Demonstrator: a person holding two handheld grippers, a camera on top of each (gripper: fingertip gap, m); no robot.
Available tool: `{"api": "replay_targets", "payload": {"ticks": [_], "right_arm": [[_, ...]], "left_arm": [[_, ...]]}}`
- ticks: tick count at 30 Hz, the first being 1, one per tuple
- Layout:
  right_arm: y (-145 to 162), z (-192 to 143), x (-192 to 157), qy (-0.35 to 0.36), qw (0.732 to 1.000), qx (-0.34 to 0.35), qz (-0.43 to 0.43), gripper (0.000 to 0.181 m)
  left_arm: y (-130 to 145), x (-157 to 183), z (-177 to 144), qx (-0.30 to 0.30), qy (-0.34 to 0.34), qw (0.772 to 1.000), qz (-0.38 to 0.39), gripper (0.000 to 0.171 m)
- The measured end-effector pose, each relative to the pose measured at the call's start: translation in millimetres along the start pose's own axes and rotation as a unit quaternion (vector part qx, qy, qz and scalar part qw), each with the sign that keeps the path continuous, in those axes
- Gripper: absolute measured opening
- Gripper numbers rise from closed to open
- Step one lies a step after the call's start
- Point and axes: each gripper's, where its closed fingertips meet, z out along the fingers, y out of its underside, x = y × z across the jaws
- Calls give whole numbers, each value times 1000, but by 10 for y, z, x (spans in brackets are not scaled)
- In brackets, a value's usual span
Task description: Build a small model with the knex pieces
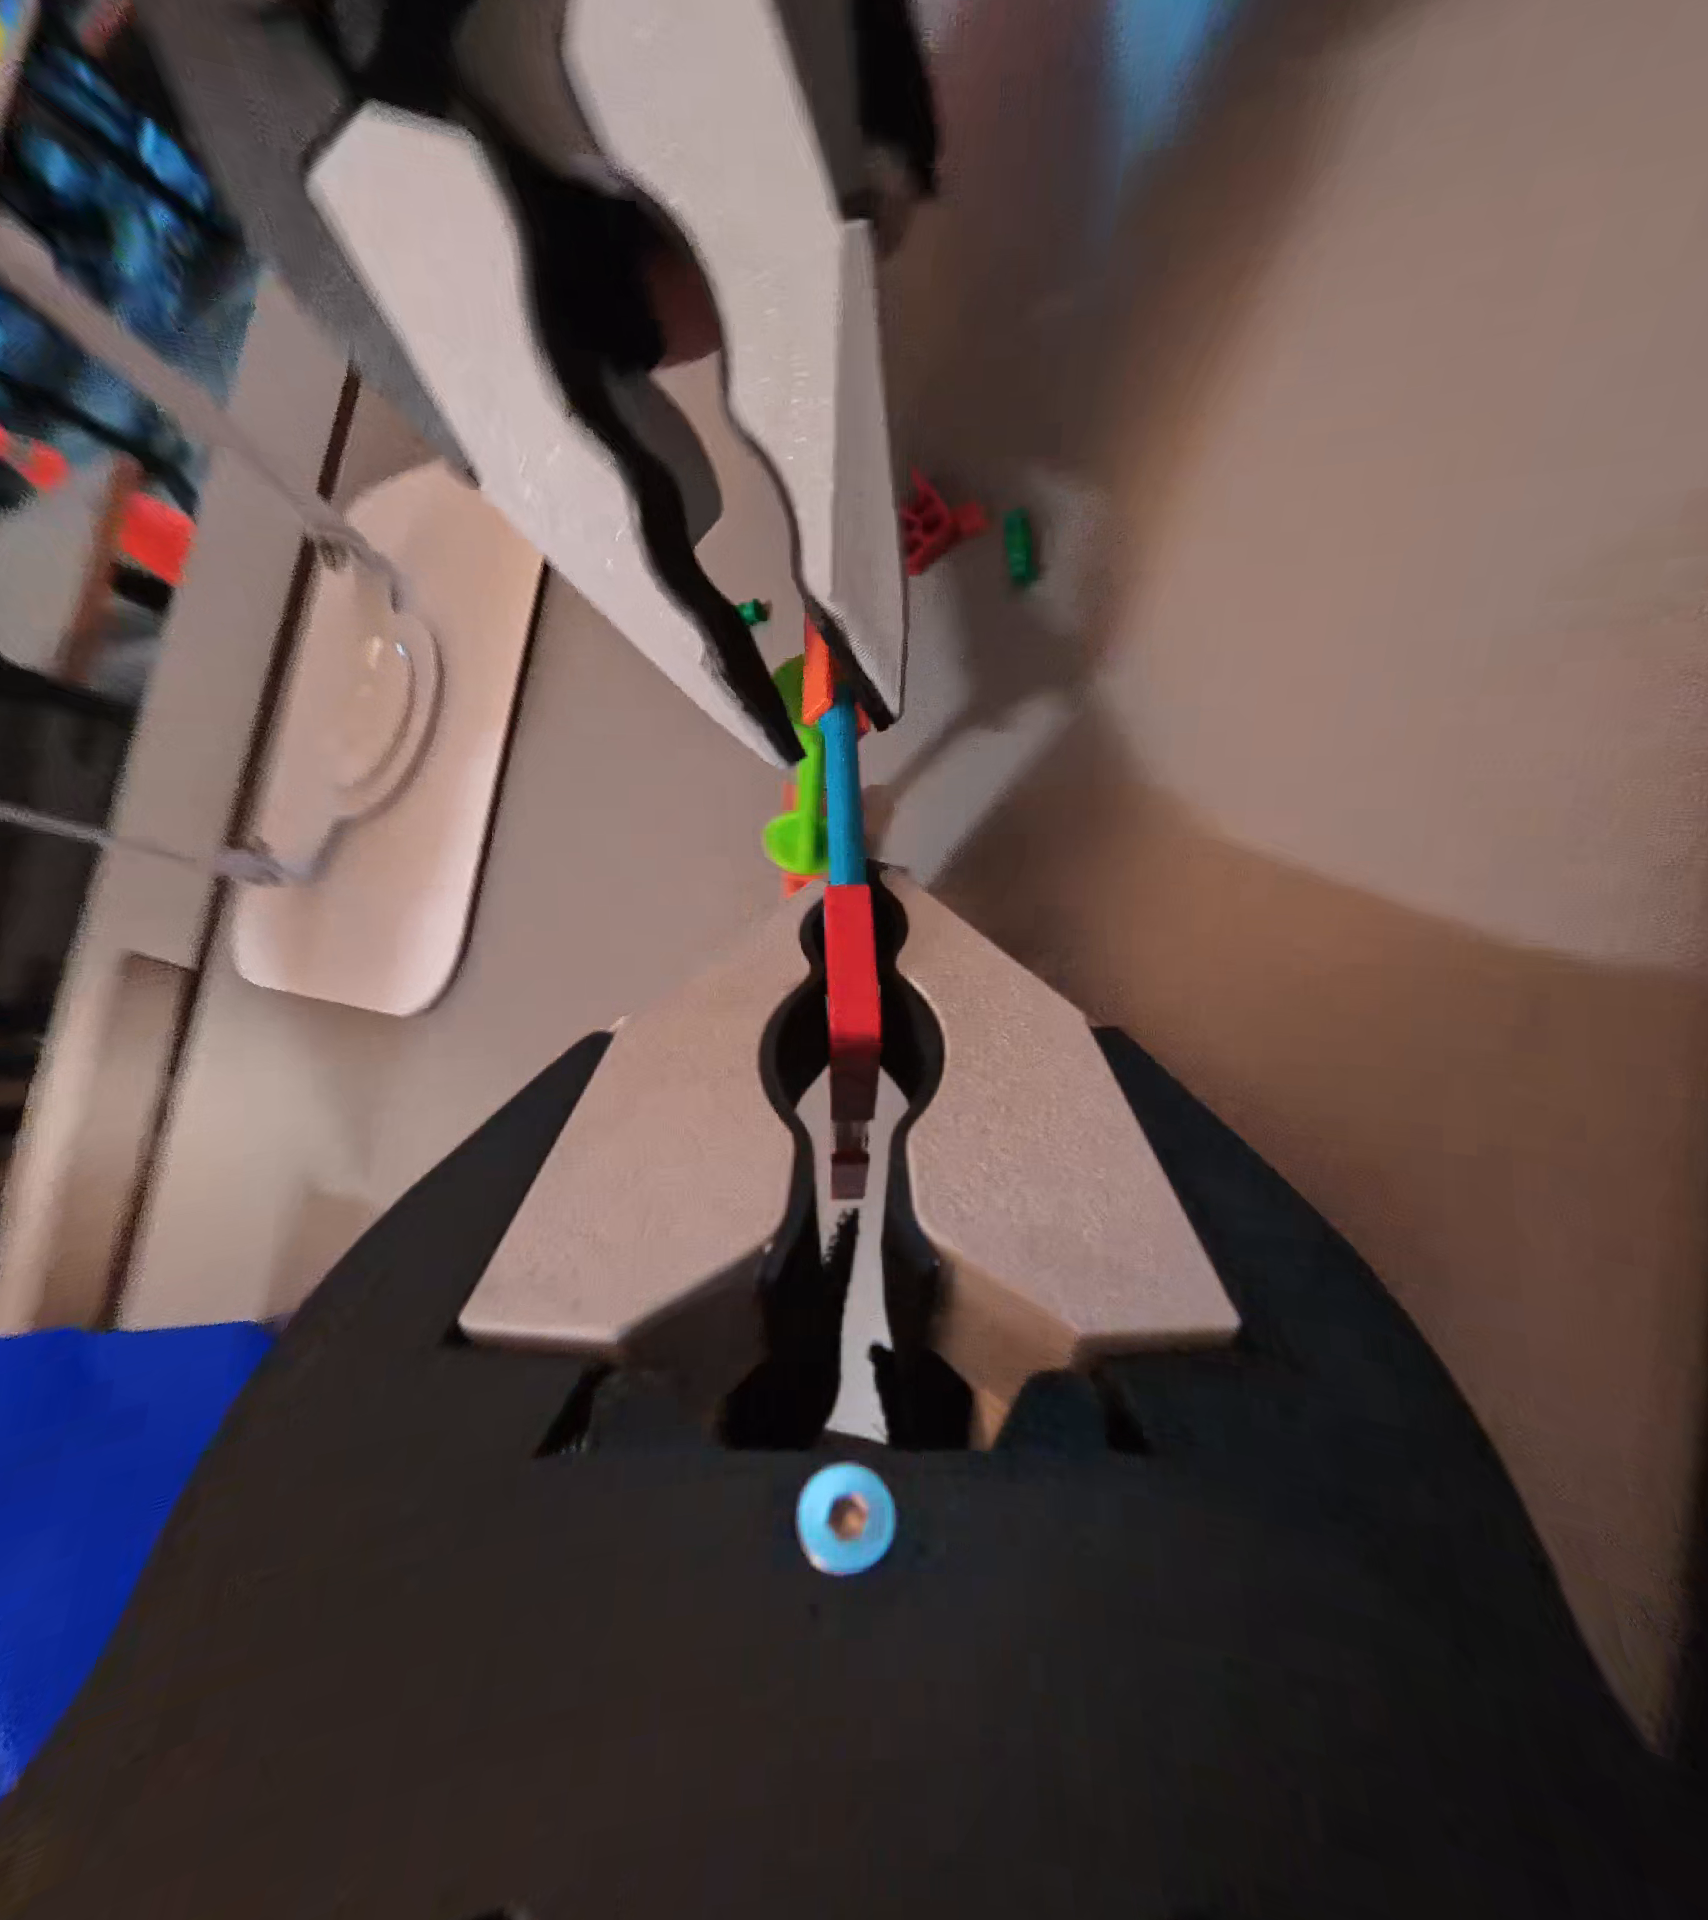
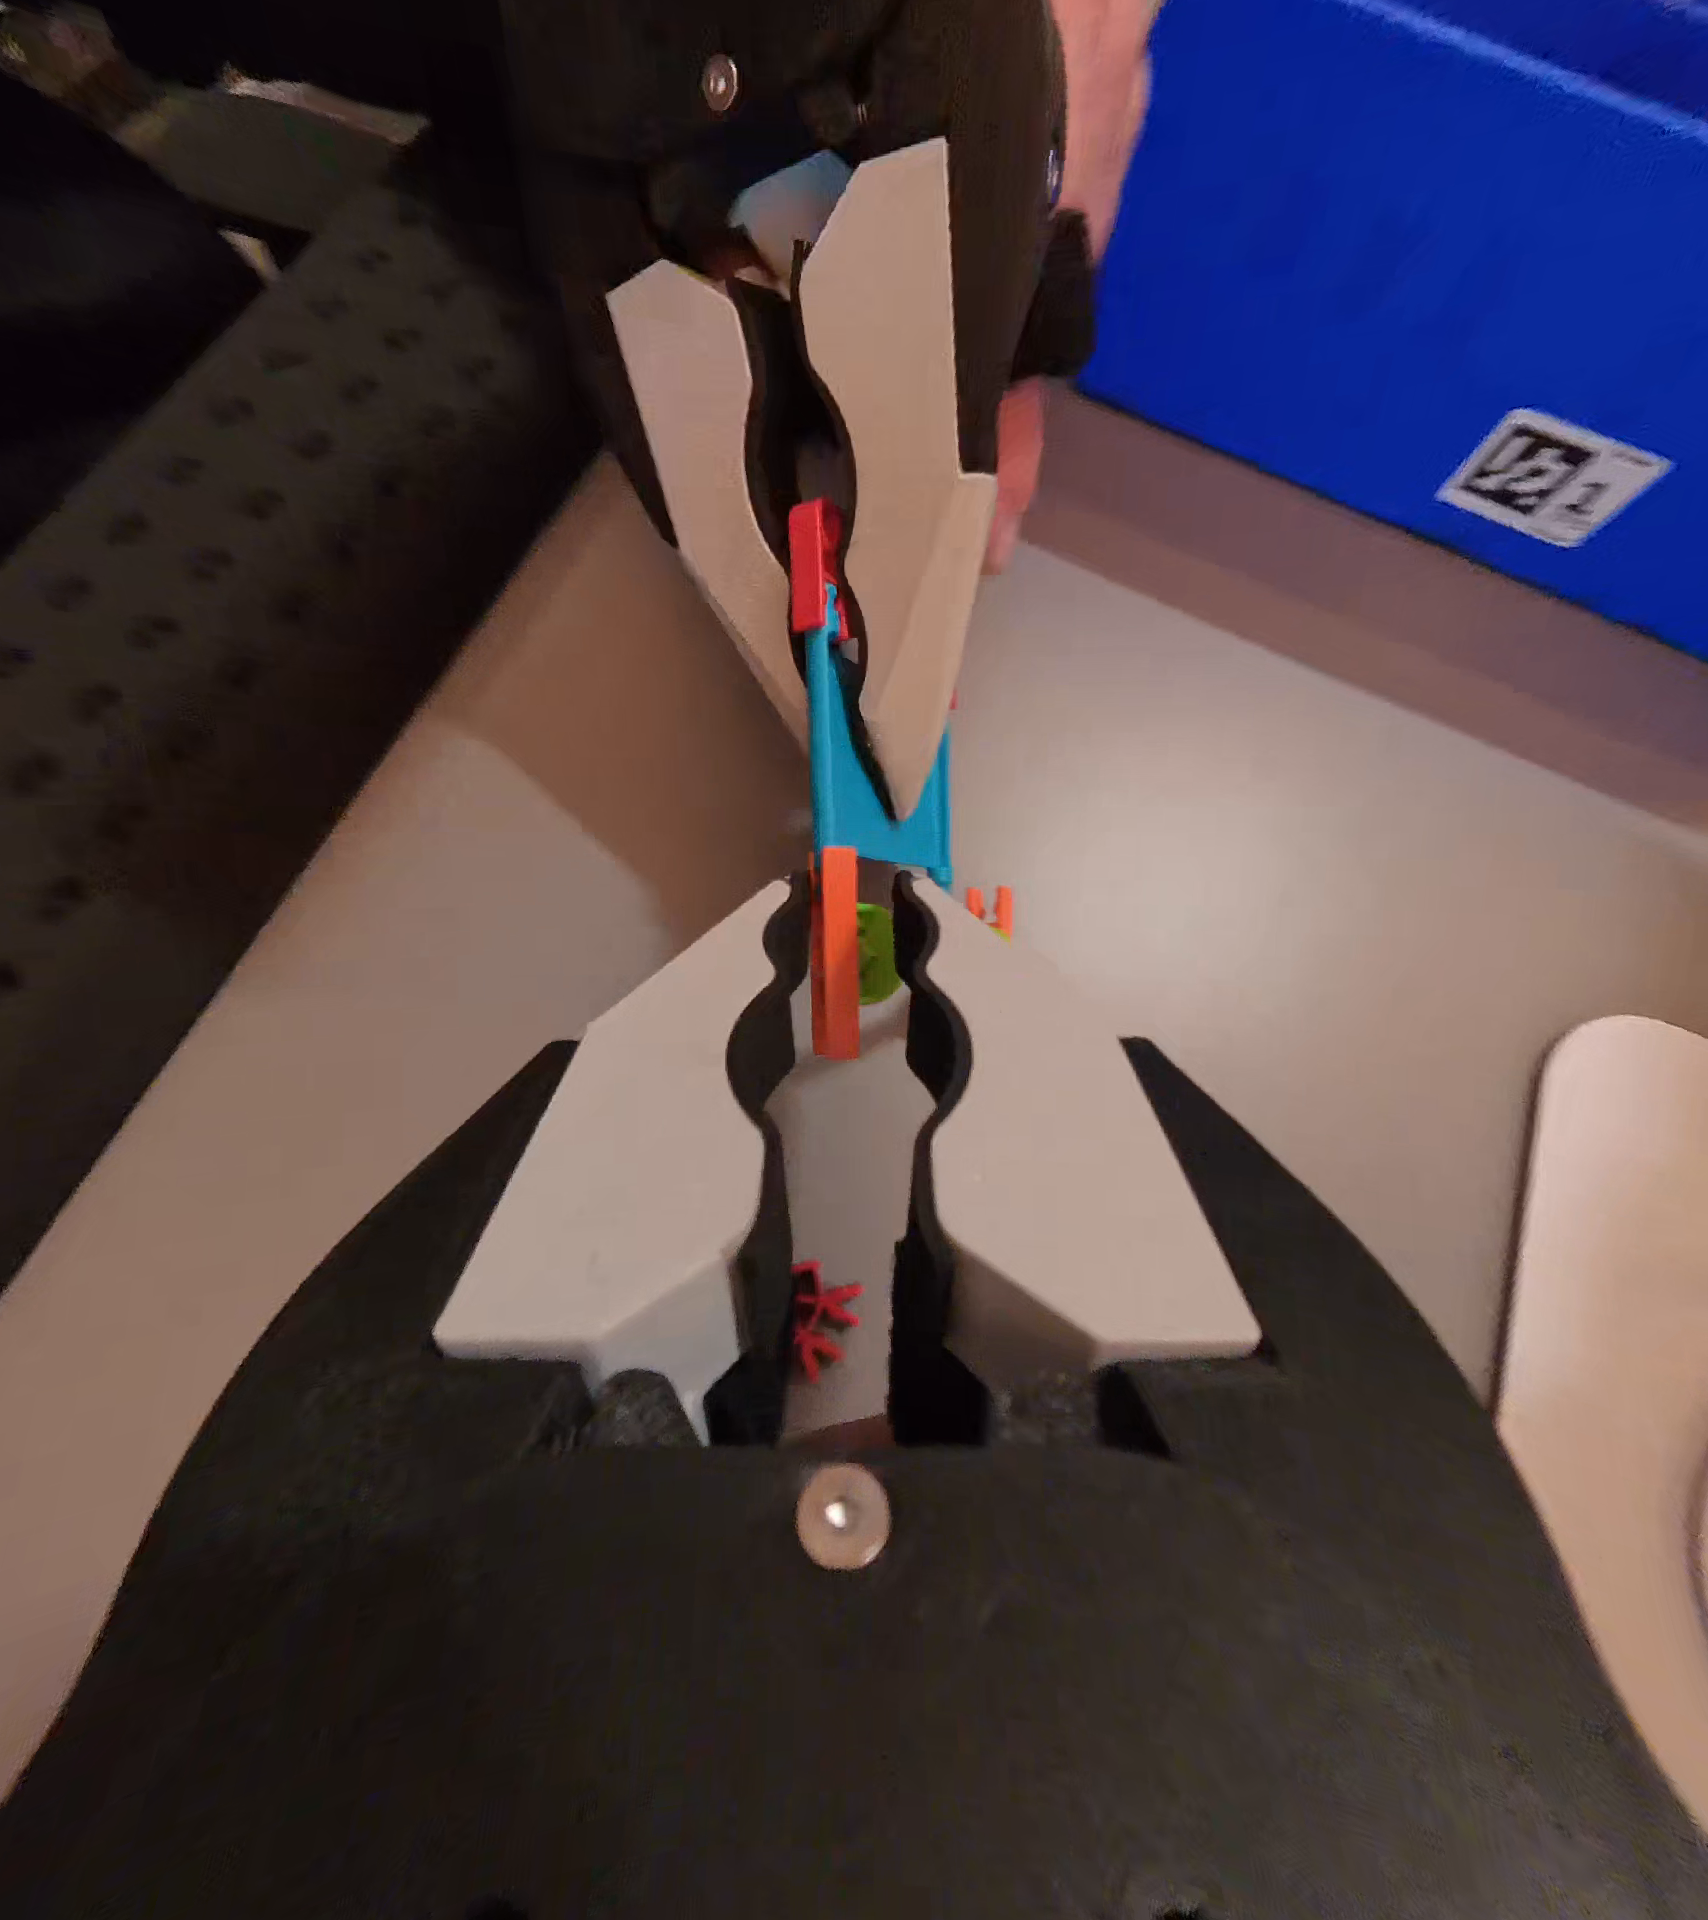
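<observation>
My left gripper (image 1: pixel 855 894) is shut on a red flat piece (image 1: pixel 850 977). A blue piece (image 1: pixel 845 790) joins it to an orange piece (image 1: pixel 819 665), which my right gripper (image 1: pixel 834 727) holds from above. A green round piece (image 1: pixel 793 821) sits beside the blue one. In the right wrist view my right gripper (image 2: pixel 850 888) is shut on the orange piece (image 2: pixel 837 956), with the green piece (image 2: pixel 873 966) behind it. The blue piece (image 2: pixel 871 790) runs up to the red piece (image 2: pixel 810 577) in my left gripper (image 2: pixel 855 769). The whole assembly is held above the beige table (image 2: pixel 1245 831).
Loose red (image 1: pixel 933 520) and green (image 1: pixel 1018 545) pieces lie on the table; a red spiky one (image 2: pixel 819 1320) shows between my right fingers. A blue bin (image 2: pixel 1452 260) stands far right, a white tray (image 2: pixel 1660 1351) near right, a dark perforated board (image 2: pixel 206 520) left. A clear plastic shape (image 1: pixel 382 707) lies on the tray. Both grippers' tips are close together, under 4 cm apart.
</observation>
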Motion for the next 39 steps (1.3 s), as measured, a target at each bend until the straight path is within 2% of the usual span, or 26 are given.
{"api": "replay_targets", "payload": {"ticks": [3,6,9,15,18,21,23,28,32,36,39], "right_arm": [[36,75,-11,17,999,-15,-35,11],[108,128,40,45,995,-54,-67,5],[163,185,204,95,990,-73,-68,3],[192,161,542,190,979,-74,-23,3],[218,180,642,220,973,-70,6,3],[204,160,696,234,970,-57,23,4],[200,154,750,255,965,-55,30,4],[227,147,844,277,956,-30,86,3],[223,123,910,294,948,-6,124,3],[217,118,935,298,943,13,145,2],[148,70,948,303,940,37,153,2]], "left_arm": [[46,-34,-1,-32,-25,996,76,0],[113,-66,52,-56,-40,993,100,0],[232,-148,97,-87,-58,991,83,0],[369,-354,162,-118,-112,986,-39,0],[439,-422,191,-138,-138,978,-72,0],[443,-469,192,-141,-153,976,-64,0],[461,-498,200,-139,-156,973,-102,0],[503,-556,238,-170,-191,962,-93,0],[515,-612,260,-170,-208,957,-109,0],[522,-622,277,-175,-222,955,-88,0],[486,-666,242,-156,-222,956,-113,0]]}}
